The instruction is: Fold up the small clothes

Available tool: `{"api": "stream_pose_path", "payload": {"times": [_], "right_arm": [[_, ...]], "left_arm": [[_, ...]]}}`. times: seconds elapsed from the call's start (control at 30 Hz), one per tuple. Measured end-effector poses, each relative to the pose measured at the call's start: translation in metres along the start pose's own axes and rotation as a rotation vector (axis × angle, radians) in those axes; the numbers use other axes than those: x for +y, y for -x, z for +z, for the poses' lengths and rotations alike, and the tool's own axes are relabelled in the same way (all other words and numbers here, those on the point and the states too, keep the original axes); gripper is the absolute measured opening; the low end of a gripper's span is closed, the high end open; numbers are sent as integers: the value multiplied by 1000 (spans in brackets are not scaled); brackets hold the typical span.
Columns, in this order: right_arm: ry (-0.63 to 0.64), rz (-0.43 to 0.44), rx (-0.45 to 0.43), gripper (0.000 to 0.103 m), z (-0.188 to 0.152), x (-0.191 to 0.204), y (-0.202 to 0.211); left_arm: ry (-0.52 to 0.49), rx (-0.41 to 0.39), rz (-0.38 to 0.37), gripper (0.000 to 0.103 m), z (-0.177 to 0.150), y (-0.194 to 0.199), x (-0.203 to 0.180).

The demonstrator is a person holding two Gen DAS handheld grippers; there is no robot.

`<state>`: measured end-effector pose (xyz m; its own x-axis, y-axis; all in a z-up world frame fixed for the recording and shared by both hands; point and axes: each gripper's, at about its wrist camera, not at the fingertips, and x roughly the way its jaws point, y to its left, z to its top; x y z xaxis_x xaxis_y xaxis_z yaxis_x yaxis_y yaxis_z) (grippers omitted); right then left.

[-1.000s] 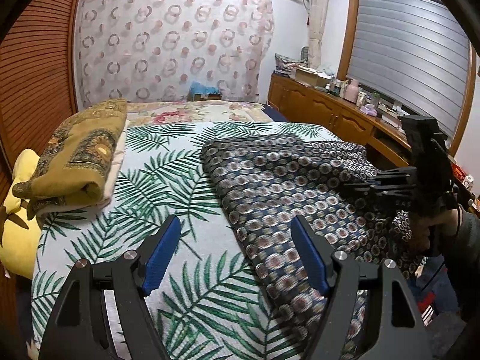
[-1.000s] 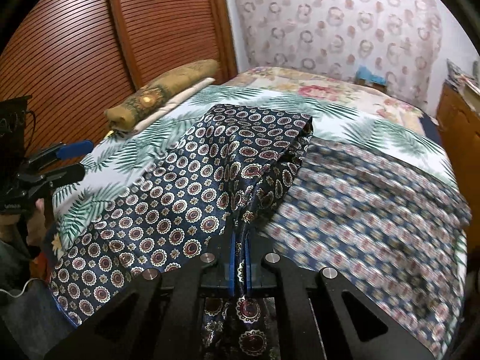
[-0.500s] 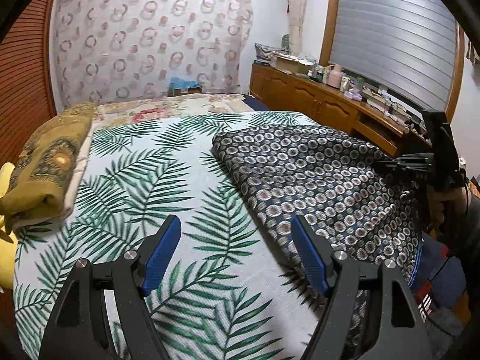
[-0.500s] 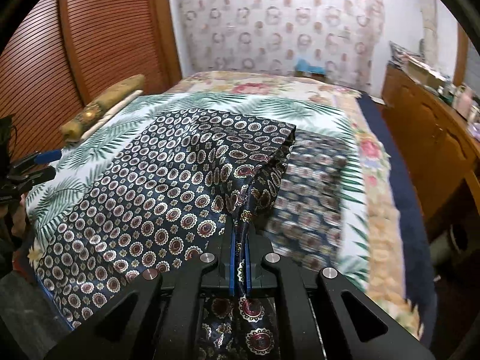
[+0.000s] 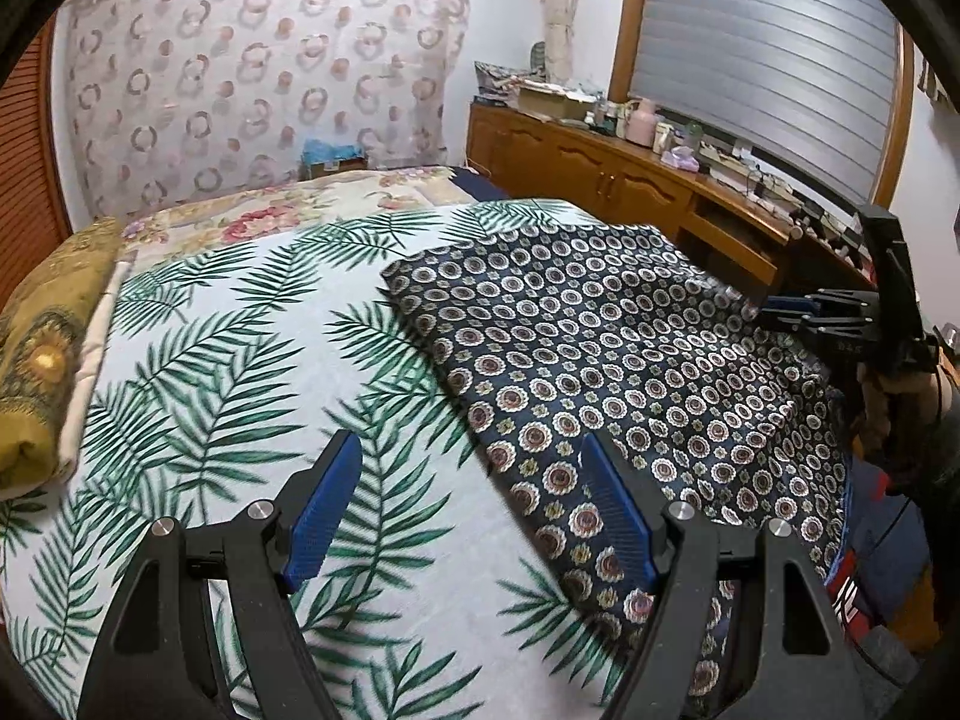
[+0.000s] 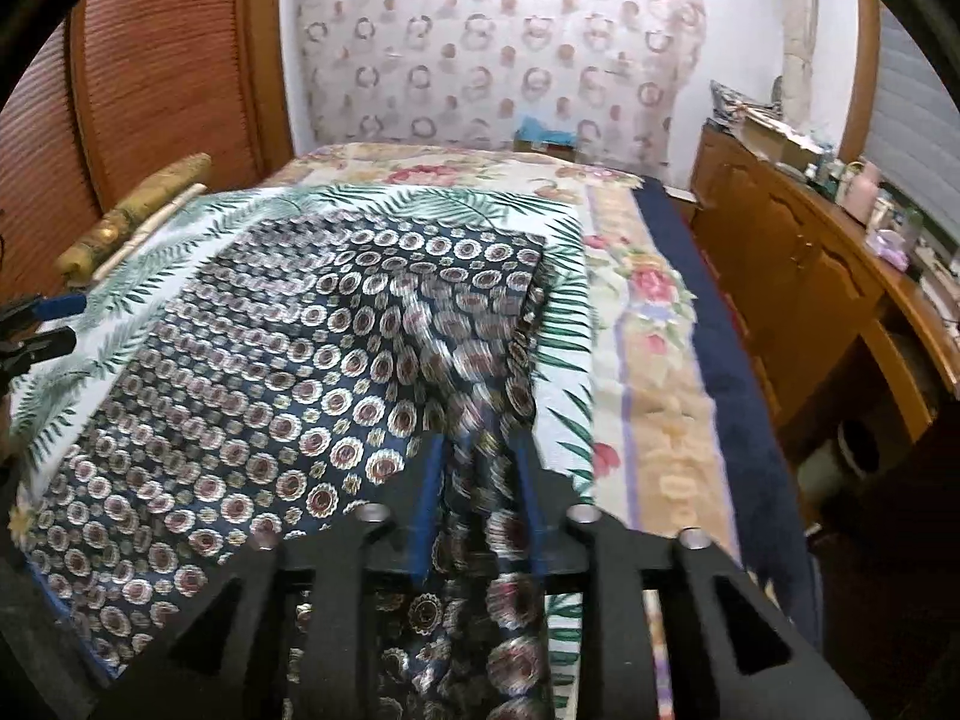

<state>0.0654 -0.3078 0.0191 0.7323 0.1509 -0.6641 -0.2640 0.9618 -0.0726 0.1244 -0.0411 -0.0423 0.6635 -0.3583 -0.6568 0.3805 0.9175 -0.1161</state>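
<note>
Left wrist view shows the left gripper [image 5: 471, 504] hovering with its blue pads spread wide and nothing between them, over a palm-leaf bedspread [image 5: 240, 372]. The navy patterned garment [image 5: 600, 360] lies folded over on the right half of the bed, its left edge running diagonally just under the right-hand pad. At the far right, the right gripper [image 5: 774, 303] is held by a person's hand [image 5: 900, 384] at the garment's edge.

From the right wrist view, the right gripper [image 6: 477, 450] has its jaws opening, with a bunched strip of the navy patterned garment [image 6: 288, 372] still lying between the blue pads (blurred there, so contact cannot be told for certain). The rest of the cloth spreads out ahead and to the left across the bedspread [image 6: 564, 396]. A folded yellow-brown blanket [image 6: 138, 210] sits at the left side of the bed beside the wooden louvred doors [image 6: 162, 60]. The left gripper [image 6: 42, 324] peeks in at the left edge.
</note>
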Motion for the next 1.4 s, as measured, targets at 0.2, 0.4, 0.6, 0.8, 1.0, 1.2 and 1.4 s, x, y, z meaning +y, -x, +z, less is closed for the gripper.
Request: {"api": "stream_pose_path", "payload": {"times": [0.2,0.4,0.6,0.8,1.0,1.2,1.4], "right_arm": [[-12,23,9,59,-10,-2,2],[-39,55,47,59,-19,-12,-7],[-65,101,62,59,-24,-30,-16],[-67,124,46,59,-27,-38,-13],[-40,171,36,43,-32,-33,-14],[-29,206,28,8,-31,-28,-10],[10,214,-13,7,-17,-9,-12]], "left_arm": [[-13,42,-17,76,7,-20,-4],[-10,112,-43,47,15,-48,0],[37,167,-72,42,19,-68,9],[43,168,-80,42,24,-73,7],[30,178,-79,15,33,-83,3],[-8,116,-48,5,39,-69,-4],[-10,47,20,4,54,-43,17]]}}
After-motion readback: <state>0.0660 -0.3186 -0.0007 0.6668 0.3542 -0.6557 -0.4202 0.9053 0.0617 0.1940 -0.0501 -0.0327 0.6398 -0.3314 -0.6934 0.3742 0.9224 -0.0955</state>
